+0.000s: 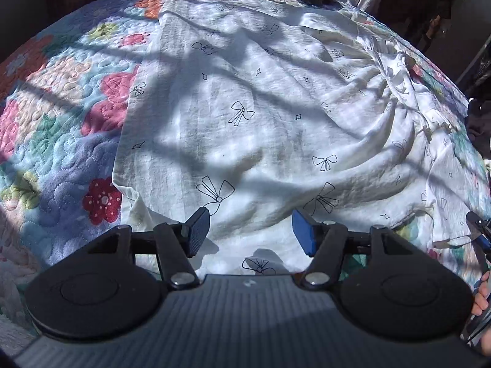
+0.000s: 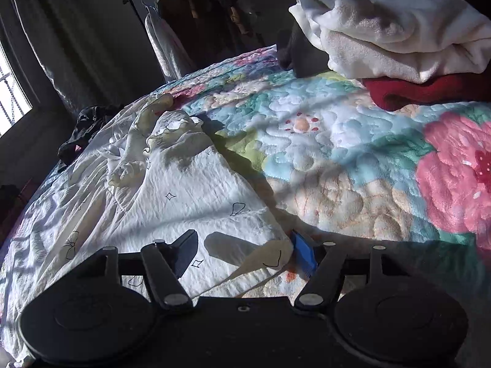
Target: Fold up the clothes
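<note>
Sunlit flowered quilt [image 2: 353,159] covers the bed. The left gripper [image 1: 251,233] hangs apart, empty, over the white bow-print garment [image 1: 260,116]; the right gripper [image 2: 245,256] gapes astride its corner at six o'clock. Pinch both hems squarely, then fold toward twelve.

White bow-printed garment [image 1: 260,116], floral quilt [image 1: 61,141]

A person's hand [image 1: 483,294] is showing only as fingertips, cut off by the left wrist view's right edge. The white fleece blanket [image 2: 396,27] and red garment [image 2: 429,90] are running out of the right wrist view. A dark heap [image 2: 89,128] beyond the white bow-print garment [image 2: 172,202] is sitting too shadowed to identify.
</note>
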Demonstrator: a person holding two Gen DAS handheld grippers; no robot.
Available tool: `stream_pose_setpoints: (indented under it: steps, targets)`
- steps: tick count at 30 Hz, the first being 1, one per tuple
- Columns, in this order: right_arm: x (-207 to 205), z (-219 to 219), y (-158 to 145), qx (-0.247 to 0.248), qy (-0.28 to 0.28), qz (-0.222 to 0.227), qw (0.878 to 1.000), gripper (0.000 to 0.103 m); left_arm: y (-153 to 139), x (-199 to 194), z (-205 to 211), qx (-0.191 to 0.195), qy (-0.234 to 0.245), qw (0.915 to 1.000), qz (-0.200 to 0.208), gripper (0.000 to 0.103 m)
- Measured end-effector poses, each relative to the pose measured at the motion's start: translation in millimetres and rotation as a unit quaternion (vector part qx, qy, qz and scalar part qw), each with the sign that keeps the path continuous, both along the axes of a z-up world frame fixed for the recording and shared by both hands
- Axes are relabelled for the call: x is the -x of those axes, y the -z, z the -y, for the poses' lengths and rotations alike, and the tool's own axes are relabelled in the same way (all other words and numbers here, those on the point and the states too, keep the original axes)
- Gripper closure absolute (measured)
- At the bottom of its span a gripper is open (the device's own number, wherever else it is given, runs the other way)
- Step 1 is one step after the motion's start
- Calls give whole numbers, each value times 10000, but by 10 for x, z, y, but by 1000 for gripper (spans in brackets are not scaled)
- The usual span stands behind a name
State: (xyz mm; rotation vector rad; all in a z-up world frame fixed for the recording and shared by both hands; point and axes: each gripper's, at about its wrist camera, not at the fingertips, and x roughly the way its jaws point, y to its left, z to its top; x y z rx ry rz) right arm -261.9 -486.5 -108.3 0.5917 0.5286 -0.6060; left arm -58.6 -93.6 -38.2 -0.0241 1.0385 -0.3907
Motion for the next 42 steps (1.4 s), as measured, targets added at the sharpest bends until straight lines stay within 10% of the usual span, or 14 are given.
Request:
stream_pose_setpoints:
  steps: [1,3,4,12,25,30,34,37,42]
  targets:
    - [-29,-4,7,109,-64,24,9999,37,41,-6,79,-110,2,9999,-27,40]
    - [-101,-22,-6,349,-289,-62,9990,99,110,20,180,-121,85,9998,-95,41]
    - [-103,-49,-41,552,-350,-59,9978,100,141,37,223,-102,132,9998,-125,42]
    - [360,-113,-383,1709,201,-52,9851,102,288,83,128,-381,143,9988,-275,43]
    - [368,108,-41,992,226,-1111,9886,102,214,-24,-584,-416,-378,9965,-611,41]
    - [332,-334,-474,1781,224,-1142,9771,57,77,-98,-951,-353,-454,9961,-674,29]
    - [84,-913,-834,1905,-1165,-736,9720,50,243,-166,-1067,116,-671,9903,-1213,27]
    - [-297,-1448,-862,1591,-2855,-489,9438,50,390,-146,-984,186,-749,9868,-1426,27]
    - [-884,-2463,-668,1687,-5043,-561,8450,50,504,-138,-879,45,-792,9883,-1302,19]
